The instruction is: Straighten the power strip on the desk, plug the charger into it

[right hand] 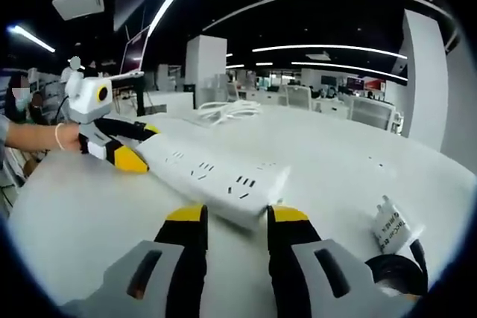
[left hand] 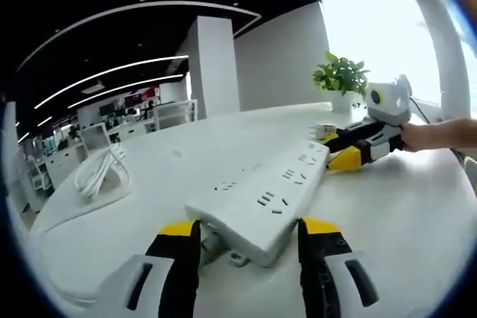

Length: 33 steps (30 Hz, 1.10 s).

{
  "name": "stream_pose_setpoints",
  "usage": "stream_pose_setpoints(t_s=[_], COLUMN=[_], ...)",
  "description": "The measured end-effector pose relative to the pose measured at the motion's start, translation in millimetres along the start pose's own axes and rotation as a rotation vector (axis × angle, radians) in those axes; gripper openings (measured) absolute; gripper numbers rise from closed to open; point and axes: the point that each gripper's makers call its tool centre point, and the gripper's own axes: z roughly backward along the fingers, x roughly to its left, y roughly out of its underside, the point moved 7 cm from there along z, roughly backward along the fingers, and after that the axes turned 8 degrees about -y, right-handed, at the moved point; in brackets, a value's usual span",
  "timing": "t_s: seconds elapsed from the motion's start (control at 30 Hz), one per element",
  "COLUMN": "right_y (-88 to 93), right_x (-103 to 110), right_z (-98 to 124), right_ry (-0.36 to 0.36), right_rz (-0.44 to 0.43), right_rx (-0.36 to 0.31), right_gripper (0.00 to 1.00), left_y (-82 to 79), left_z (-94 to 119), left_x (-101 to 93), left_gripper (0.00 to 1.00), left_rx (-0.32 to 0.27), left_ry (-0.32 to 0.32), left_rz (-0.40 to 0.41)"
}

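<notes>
No readable print on the white power strip (left hand: 262, 200) or charger (right hand: 389, 227). Strip flat on desk (left hand: 402, 214), ends between the parted jaws of left gripper (left hand: 250, 230) and right gripper (right hand: 235, 215).

The strip's (left hand: 262, 197) near end is hidden between the left gripper's (left hand: 249, 240) jaws, contact unclear; the charger's (right hand: 390, 229) print is unreadable and the cable (right hand: 393, 269) is cut off.
</notes>
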Motion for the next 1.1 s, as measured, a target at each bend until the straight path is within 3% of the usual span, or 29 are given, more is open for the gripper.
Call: stream_pose_setpoints(t_s=[1.1], right_y=[1.7], right_x=[2.5], right_z=[3.5], right_ry=[0.032], right_rz=[0.000], right_rx=[-0.003], right_gripper=[0.29], left_y=[-3.0], left_z=[-11.3], left_x=[7.7], left_gripper=[0.54], left_rx=[-0.004], left_ry=[0.058], left_rz=[-0.028])
